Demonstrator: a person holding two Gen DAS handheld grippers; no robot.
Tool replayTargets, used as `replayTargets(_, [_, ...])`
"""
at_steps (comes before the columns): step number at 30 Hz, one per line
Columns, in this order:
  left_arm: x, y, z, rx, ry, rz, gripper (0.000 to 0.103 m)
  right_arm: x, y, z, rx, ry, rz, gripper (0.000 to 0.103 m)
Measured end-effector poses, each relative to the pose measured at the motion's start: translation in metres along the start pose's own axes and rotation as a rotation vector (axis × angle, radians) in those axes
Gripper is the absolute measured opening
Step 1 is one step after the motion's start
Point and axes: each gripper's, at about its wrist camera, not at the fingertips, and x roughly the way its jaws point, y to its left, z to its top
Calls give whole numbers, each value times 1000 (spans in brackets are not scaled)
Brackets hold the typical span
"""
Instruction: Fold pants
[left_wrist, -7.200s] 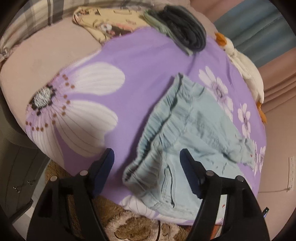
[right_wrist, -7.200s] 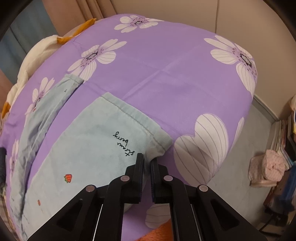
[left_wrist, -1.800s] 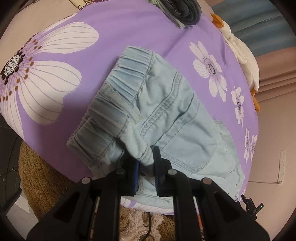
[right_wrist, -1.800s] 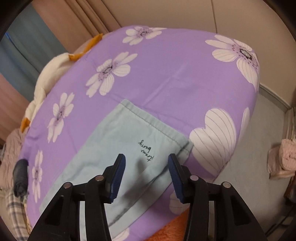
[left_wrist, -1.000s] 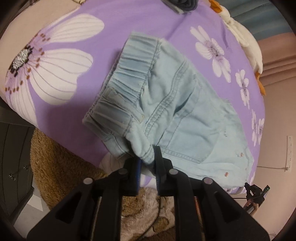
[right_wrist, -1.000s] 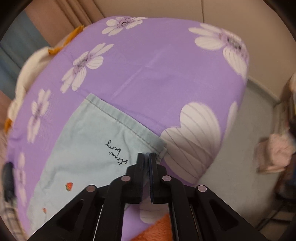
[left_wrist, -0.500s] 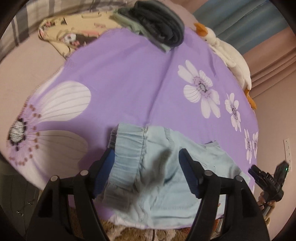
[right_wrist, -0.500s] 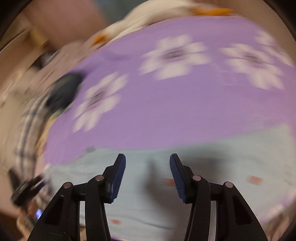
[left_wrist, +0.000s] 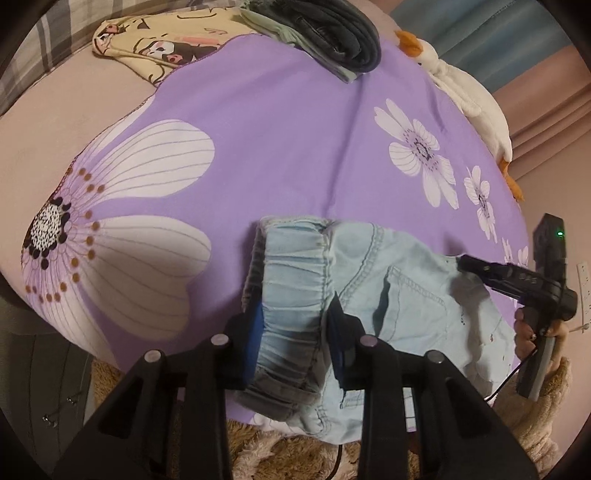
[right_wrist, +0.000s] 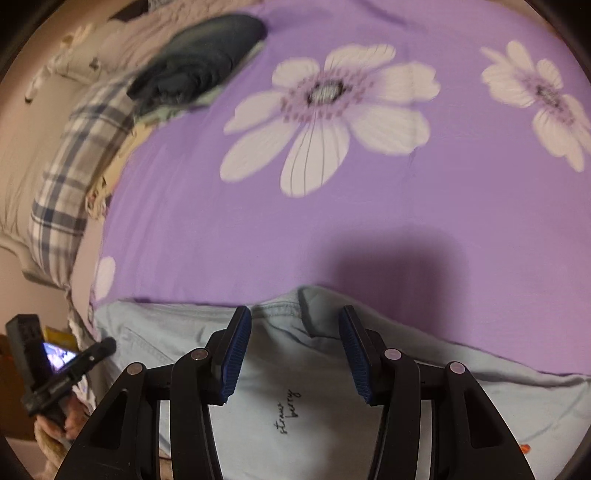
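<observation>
Light blue pants (left_wrist: 399, 295) lie on the purple flowered bedspread (left_wrist: 277, 129) near its front edge. My left gripper (left_wrist: 295, 332) straddles the gathered elastic waistband (left_wrist: 291, 280). Its jaws are closing, and the band fills the gap without looking squeezed. In the right wrist view my right gripper (right_wrist: 295, 354) hovers open over the pants leg (right_wrist: 295, 435), just above the "straw berry" print (right_wrist: 288, 413). Its jaws are narrowing slightly with nothing pinched. Each gripper shows in the other's view: the right gripper (left_wrist: 461, 260) over the pants' right part, the left gripper (right_wrist: 107, 345) at the far left.
Folded dark clothes (left_wrist: 332, 29) and a yellow cartoon-print cloth (left_wrist: 166, 48) lie at the bed's far side, with a plush duck (left_wrist: 469, 99) at the right. A plaid pillow (right_wrist: 62, 177) lies at the left. A brown fluffy rug (left_wrist: 258, 454) lies below the bed's edge.
My left gripper let go of the waistband, opened wide, and has now narrowed around it again. My right gripper released the hem, opened, and swung round over the pants leg.
</observation>
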Motion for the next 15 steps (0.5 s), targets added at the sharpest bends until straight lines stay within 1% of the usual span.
replayTargets(1, [1, 1, 0, -4, 2, -3, 31, 2, 1, 0, -10, 12, -3, 31])
replayTargets(2, [1, 3, 1, -14, 6, -7, 32, 3, 4, -1, -33, 18, -1, 18])
replayTargets(3, [1, 3, 2, -20, 11, -9, 32, 2, 7, 2, -43, 8, -3, 10])
replayTargets(5, [2, 1, 3, -15, 15, 0, 32, -9, 12, 6, -54, -48, -24, 9])
replayTargets(7, [4, 0, 5, -13, 17, 11, 32, -14, 14, 11, -44, -74, -31, 8])
replayTargets(9, [7, -1, 7, -9, 19, 21, 33, -6, 12, 15, -45, -70, -51, 8])
replayTargets(12, [9, -3, 7, -2, 16, 36, 35, 24, 4, 15, -22, -18, -81, 8])
replayTargets(13, [9, -4, 7, 4, 17, 40, 35, 28, 4, 15, -17, -27, -86, 8])
replayTargets(15, [6, -5, 8, 1, 15, 40, 37, 23, 2, 14, -17, -59, -87, 8])
